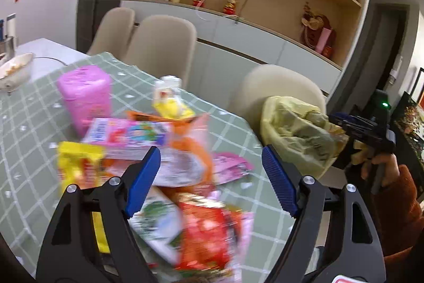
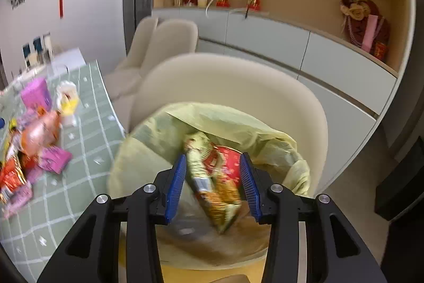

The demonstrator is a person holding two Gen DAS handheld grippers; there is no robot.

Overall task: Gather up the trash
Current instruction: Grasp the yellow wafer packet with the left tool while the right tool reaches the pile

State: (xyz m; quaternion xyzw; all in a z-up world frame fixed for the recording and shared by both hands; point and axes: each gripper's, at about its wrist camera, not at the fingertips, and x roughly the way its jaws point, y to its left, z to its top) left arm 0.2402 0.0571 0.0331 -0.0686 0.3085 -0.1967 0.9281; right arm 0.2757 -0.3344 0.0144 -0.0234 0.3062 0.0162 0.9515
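A pile of snack wrappers (image 1: 206, 230) lies on the green checked tablecloth (image 1: 31, 123), with a pink pack (image 1: 84, 94) and a small bottle (image 1: 169, 94) behind it. My left gripper (image 1: 211, 153) hovers open just above the pile, with nothing between its pads. A bin lined with a yellow-green bag (image 2: 238, 121) stands beside the table edge, also seen from the left wrist as the bin (image 1: 291, 129). My right gripper (image 2: 213, 158) is open over the bin's mouth. A blurred red and gold wrapper (image 2: 214, 182) hangs loose between its pads.
Beige chairs (image 2: 238, 81) (image 1: 159, 44) stand around the table, one right behind the bin. A bowl (image 1: 13, 68) sits at the far left of the table. A person's hand in an orange-brown sleeve (image 1: 392, 177) holds the right gripper. Cabinets and shelves line the back wall.
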